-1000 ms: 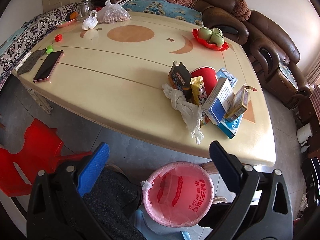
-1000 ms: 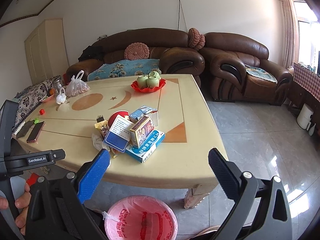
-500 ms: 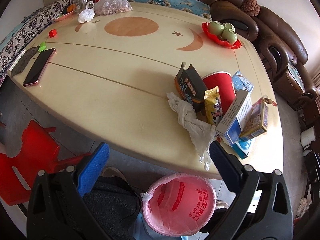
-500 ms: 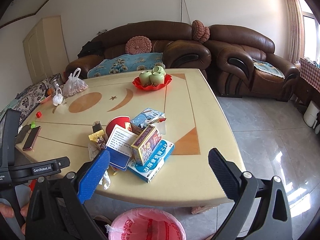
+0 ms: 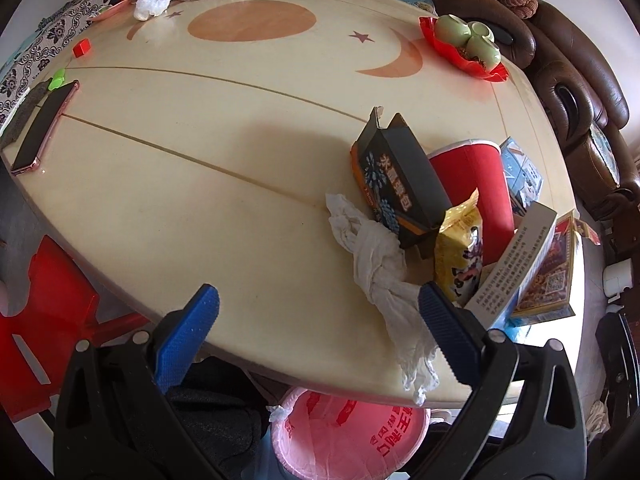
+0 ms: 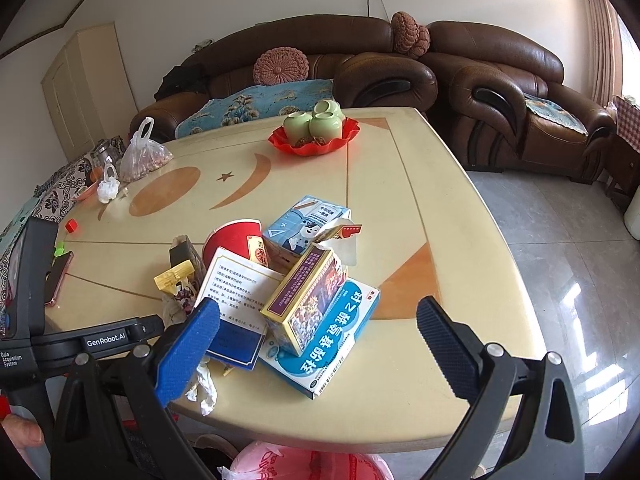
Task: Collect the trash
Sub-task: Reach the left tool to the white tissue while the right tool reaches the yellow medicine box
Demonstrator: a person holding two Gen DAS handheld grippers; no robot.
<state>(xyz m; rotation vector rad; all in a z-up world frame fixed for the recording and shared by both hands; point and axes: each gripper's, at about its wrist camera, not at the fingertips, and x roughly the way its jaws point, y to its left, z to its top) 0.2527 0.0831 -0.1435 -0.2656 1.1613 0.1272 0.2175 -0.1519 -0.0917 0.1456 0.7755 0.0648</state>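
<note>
Both grippers stand with fingers apart and hold nothing. No trash appears collected: the pile remains on the table (image 5: 208,184). Ahead of the left gripper (image 5: 318,330), touching its right finger, lies the twisted white tissue (image 5: 380,264); beyond it stand a dark box (image 5: 400,188), a yellow snack packet (image 5: 460,248) and a red paper cup (image 5: 476,184). Directly ahead of the right gripper (image 6: 318,340) lie the stacked medicine boxes (image 6: 320,320). Below the left gripper sits the pink-lined bin (image 5: 344,432); its visible interior shows no items.
</note>
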